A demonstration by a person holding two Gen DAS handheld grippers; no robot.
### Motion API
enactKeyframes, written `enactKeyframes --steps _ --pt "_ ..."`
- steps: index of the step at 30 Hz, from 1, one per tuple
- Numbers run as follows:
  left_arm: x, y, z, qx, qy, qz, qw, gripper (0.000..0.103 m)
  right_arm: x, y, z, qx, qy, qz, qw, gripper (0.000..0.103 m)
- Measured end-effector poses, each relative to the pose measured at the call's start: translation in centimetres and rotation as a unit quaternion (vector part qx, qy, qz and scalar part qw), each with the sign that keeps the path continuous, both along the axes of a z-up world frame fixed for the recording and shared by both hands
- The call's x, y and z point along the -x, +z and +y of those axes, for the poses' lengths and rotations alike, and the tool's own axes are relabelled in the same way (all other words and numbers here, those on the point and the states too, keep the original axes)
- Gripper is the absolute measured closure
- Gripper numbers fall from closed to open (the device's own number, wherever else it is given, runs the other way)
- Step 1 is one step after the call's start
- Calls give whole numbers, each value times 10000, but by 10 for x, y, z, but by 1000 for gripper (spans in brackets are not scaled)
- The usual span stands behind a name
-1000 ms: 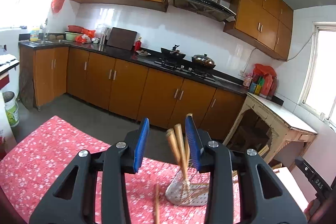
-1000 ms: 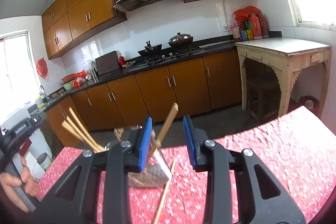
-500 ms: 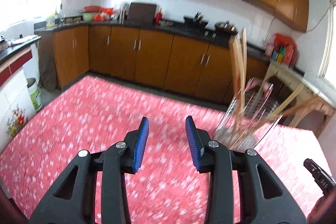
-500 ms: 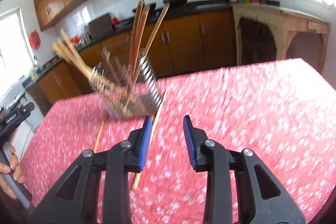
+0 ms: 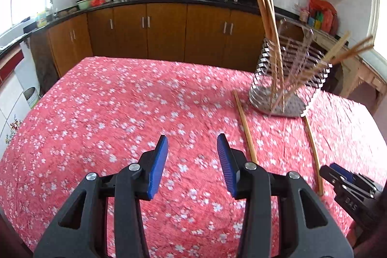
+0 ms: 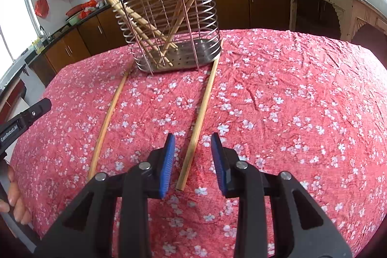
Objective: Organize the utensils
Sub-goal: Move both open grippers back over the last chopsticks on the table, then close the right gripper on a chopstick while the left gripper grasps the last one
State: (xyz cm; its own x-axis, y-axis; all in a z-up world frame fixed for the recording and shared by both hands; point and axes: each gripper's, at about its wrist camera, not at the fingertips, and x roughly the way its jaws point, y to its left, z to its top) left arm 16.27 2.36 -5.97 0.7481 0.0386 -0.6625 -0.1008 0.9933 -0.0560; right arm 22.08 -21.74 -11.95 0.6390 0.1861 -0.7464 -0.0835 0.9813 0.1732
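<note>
A wire utensil holder (image 6: 174, 28) stands on the red flowered tablecloth (image 6: 290, 100) with several wooden chopsticks leaning in it. Two loose chopsticks lie on the cloth in front of it. The right one (image 6: 200, 113) runs toward my right gripper (image 6: 192, 144), and its near end lies between the open blue pads, untouched. The left chopstick (image 6: 108, 115) lies apart, further left. In the left wrist view my left gripper (image 5: 192, 144) hovers over bare cloth, its jaws opening with nothing between them. One chopstick (image 5: 244, 125) lies just right of it, the holder (image 5: 285, 79) beyond.
The tip of the right gripper (image 5: 338, 173) shows at the lower right of the left wrist view, beside the second chopstick (image 5: 313, 154). A hand (image 6: 14, 204) holds the left gripper's handle at the left edge. Brown kitchen cabinets (image 5: 169, 30) stand behind the table.
Both grippers have dropped and tipped down toward the table, so the cloth now fills both views. The right gripper has come over a loose chopstick. The left jaws stand wider.
</note>
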Motion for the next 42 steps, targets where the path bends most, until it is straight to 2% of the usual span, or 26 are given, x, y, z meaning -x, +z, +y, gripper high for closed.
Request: enactKeyframes --steps 3,4,6,11,16,21,26,28,29,30,36,42 --pt "-1 -9 -6 26 -89 148 9998 60 -1 -5 4 191 11 62 9998 73" --pt "-2 -12 -8 43 -120 194 9997 60 -2 -7 5 219 14 131 9997 83" --pt "-1 -18 -11 60 -177 264 9995 60 -2 -8 2 237 -63 150 9996 93" --pt "1 -26 -21 110 -377 377 9985 60 -1 -10 -28 36 -574 170 9982 95" --pt "2 -30 -32 209 -562 473 9971 57 3 -10 -77 -125 -1500 205 9884 96" --pt "1 -36 -52 18 -699 543 9961 56 7 -11 -85 -130 -1350 222 9905 95" --pt "-8 -47 -62 -255 -563 782 9950 57 9 -12 -83 -92 -1128 204 9934 95" --pt "-11 -49 -62 -273 -512 845 9947 80 11 -13 -82 -57 -1049 194 9943 95" --pt "-12 -48 -60 -366 -411 850 9949 88 12 -13 -81 -39 -999 193 9948 95" --pt "-14 -48 -57 -371 -361 860 9950 92 13 -13 -81 -19 -948 194 9953 95" --pt "-23 -46 -19 -288 13 900 9955 96 20 -12 -81 47 -726 174 9972 95" --pt "-23 -44 -7 -214 -76 865 9960 95 23 -12 -80 40 -707 179 9973 95"
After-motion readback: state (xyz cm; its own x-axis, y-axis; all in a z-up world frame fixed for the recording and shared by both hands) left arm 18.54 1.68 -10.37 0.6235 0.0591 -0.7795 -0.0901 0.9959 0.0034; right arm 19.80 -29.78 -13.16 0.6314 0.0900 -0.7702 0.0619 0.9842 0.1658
